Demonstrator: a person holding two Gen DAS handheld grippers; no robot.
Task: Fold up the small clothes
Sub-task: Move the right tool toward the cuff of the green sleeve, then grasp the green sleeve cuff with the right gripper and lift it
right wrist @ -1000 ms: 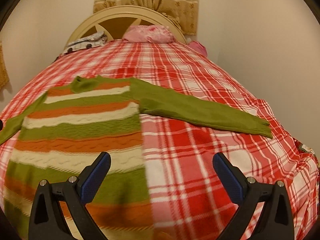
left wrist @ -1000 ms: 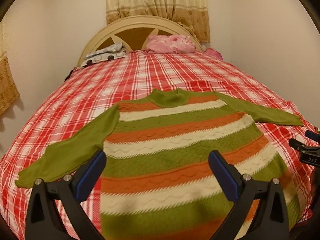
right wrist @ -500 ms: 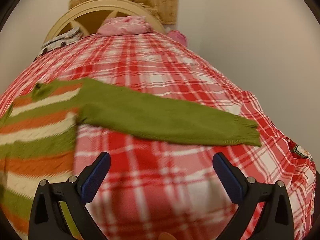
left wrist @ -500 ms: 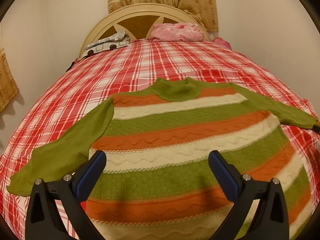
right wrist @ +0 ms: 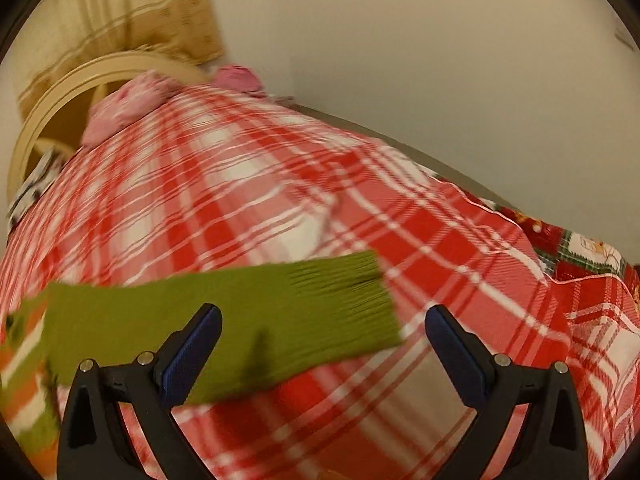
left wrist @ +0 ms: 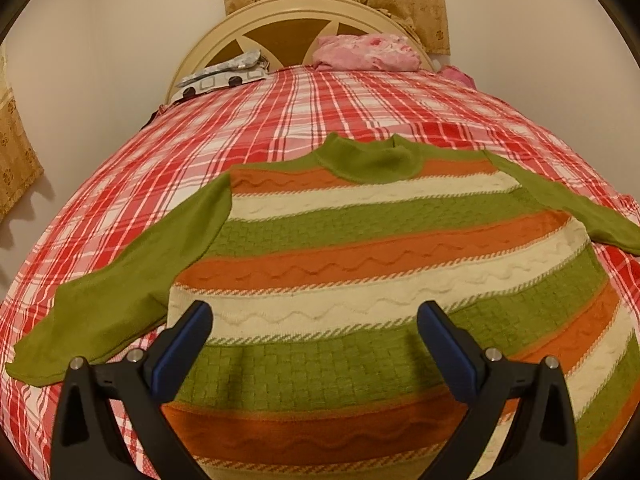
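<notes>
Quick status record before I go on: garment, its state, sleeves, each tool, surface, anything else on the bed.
garment: striped sweater, green, orange and cream
state: flat, unfolded, collar toward the headboard
sleeves: both spread out to the sides; right cuff lies flat
left tool: open, over the sweater's lower body, holding nothing
right tool: open, over the right cuff, holding nothing; view blurred
surface: red plaid bedspread
other: pink cloth and a patterned item by the headboard

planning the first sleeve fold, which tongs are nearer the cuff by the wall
Right. The right tongs hang open just above that cuff, which lies between its fingers. The left tongs are open over the sweater body.
</notes>
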